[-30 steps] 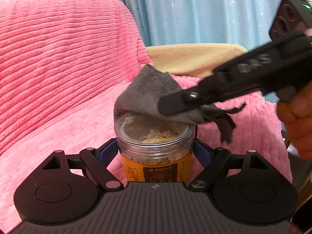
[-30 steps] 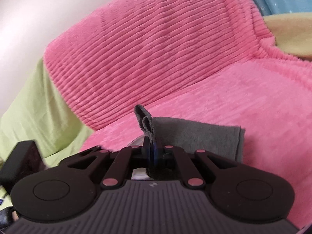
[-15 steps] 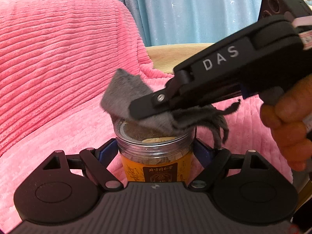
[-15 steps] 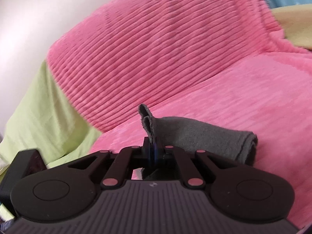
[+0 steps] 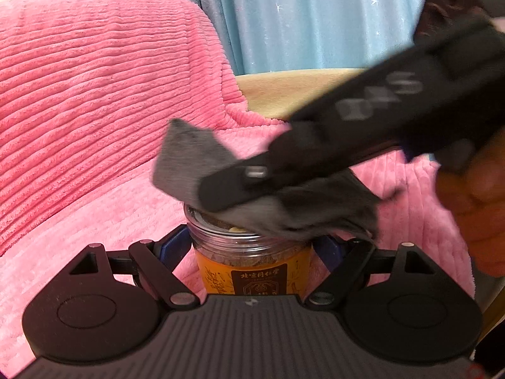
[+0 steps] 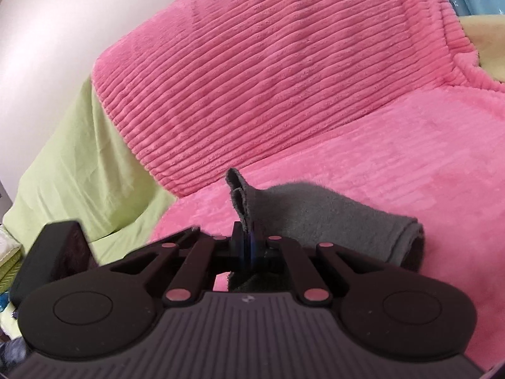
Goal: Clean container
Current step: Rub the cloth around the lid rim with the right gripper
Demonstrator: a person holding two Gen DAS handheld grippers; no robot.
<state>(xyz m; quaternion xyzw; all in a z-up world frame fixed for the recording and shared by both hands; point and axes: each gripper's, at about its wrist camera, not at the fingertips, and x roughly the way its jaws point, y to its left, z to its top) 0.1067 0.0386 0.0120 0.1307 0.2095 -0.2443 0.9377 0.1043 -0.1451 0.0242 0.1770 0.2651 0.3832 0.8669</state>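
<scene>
A clear plastic jar (image 5: 252, 252) with an orange label stands upright, and my left gripper (image 5: 252, 246) is shut on its sides. My right gripper (image 5: 217, 195) reaches in from the right, shut on a grey cloth (image 5: 195, 161) that lies pressed across the jar's lid; the cloth's loose end droops over the right rim. In the right wrist view the right gripper (image 6: 247, 246) pinches a fold of the grey cloth (image 6: 331, 221), which spreads out to the right and hides the jar below.
A pink ribbed blanket (image 5: 94, 94) covers the sofa under and behind the jar. A blue star-patterned curtain (image 5: 315, 15) hangs at the back, with a beige cushion (image 5: 300, 91) below it. A green sheet (image 6: 69, 164) lies at the left. A hand (image 5: 473, 214) grips the right tool.
The right gripper has swept the cloth leftward over the lid and then dropped lower onto it. The jar and the left gripper have stayed put.
</scene>
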